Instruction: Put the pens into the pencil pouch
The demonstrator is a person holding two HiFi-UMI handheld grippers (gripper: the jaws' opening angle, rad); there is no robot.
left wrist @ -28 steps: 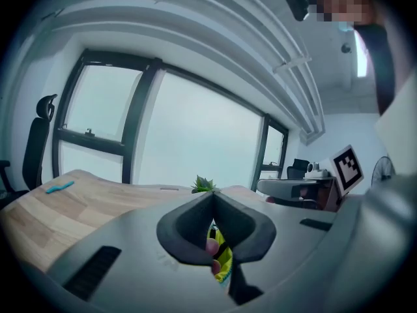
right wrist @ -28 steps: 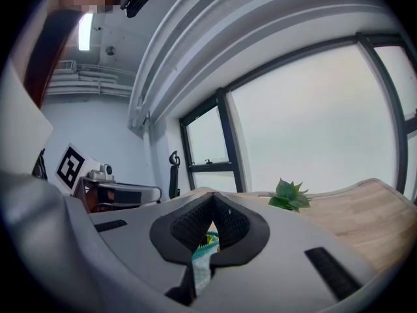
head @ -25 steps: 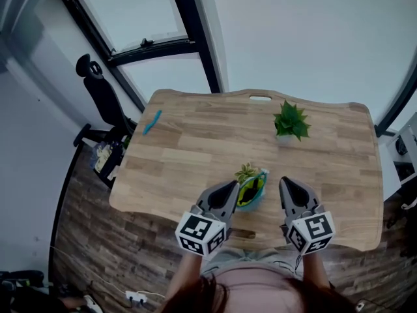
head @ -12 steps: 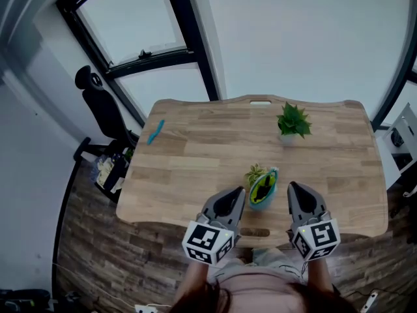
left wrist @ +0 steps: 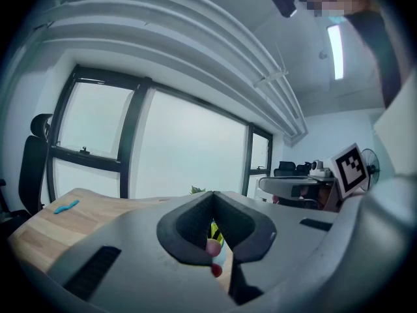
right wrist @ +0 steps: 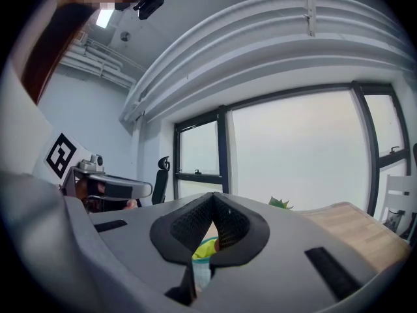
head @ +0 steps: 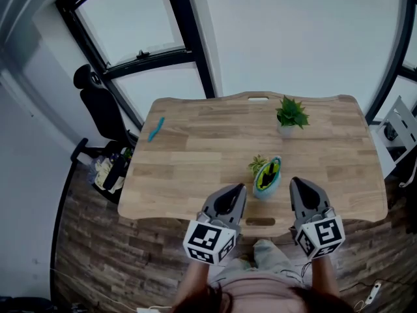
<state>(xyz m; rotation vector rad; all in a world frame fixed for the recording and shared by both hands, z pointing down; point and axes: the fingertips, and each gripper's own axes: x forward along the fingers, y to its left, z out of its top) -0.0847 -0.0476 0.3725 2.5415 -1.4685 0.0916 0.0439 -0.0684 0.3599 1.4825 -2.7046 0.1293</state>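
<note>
We have both grippers low at the near edge of the desk [head: 195,155], side by side, with the pencil pouch [head: 268,177] lying between and just beyond them. The left gripper [head: 234,191] has its fingers pressed together at the tips, nothing clamped. Its own view shows the pads meeting [left wrist: 212,195], and through the gap under them we catch a sliver of the pouch [left wrist: 220,258], yellow inside, with something pink or red at its mouth that we cannot make out. The right gripper [head: 298,184] is the same story: fingers together and empty [right wrist: 214,197], the pouch's yellow-green lining [right wrist: 203,248] peeking through below.

The pouch itself is teal, mouth gaping, resting on the wood near the front middle, with a small leafy sprig [head: 258,164] touching its far left side. One blue pen [head: 155,128] lies well apart from it, out by the desk's far left corner; the left gripper view also catches it there [left wrist: 66,207]. A potted plant [head: 291,113] stands toward the far right. An office chair [head: 98,100] sits off the left end.
</note>
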